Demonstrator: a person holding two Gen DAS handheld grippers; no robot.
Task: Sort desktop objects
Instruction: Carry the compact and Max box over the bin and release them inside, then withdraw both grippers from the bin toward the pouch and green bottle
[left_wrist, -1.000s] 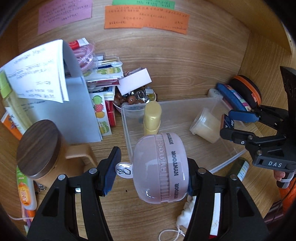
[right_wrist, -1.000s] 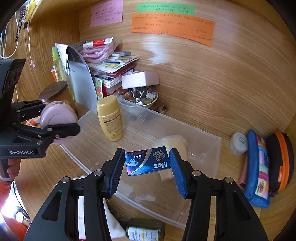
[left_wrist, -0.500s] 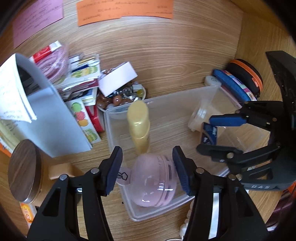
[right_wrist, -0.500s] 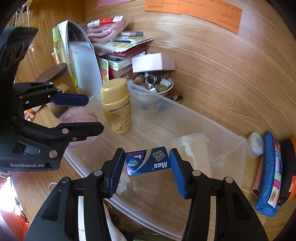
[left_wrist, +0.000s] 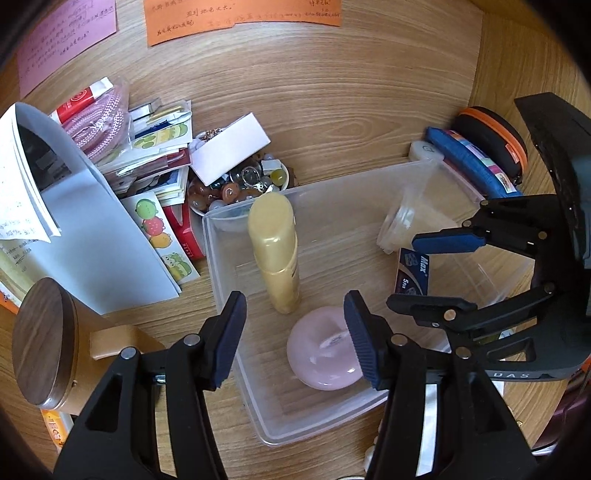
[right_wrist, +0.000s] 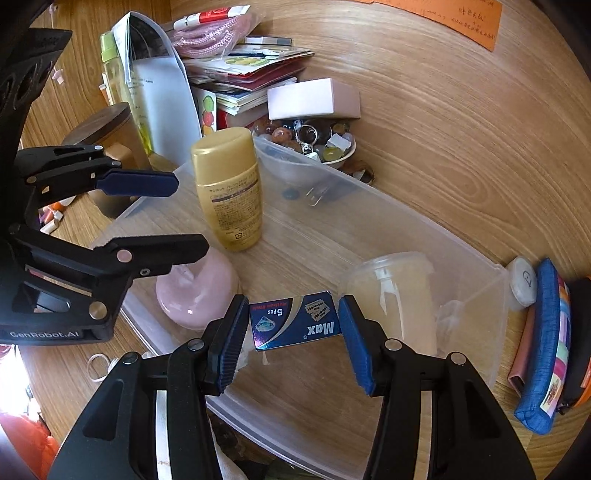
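Left gripper (left_wrist: 293, 334) hangs over the near end of the clear plastic bin (left_wrist: 236, 295), jaws apart, nothing between the pads. Directly below it, on the bin floor: the pink round case (left_wrist: 321, 360), domed, glossy, lying flat at the bin's near corner.

Right gripper (right_wrist: 293, 332) over the bin's middle, jaws clamped on a small blue "Max" razor-blade box (right_wrist: 295, 325), held crosswise by its short ends, above the bin floor. Box is foil-blue, printed with a blade emblem and "5 Pcs".

Also in the bin: yellow lotion bottle (right_wrist: 229, 188) standing upright near the far-left wall; translucent plastic cup (right_wrist: 399, 295) lying on its side toward the right end.

Beyond the bin's far wall: small bowl (right_wrist: 343, 153) heaped with beads, stones and a key ring; white box (right_wrist: 314, 98) resting on top of it.
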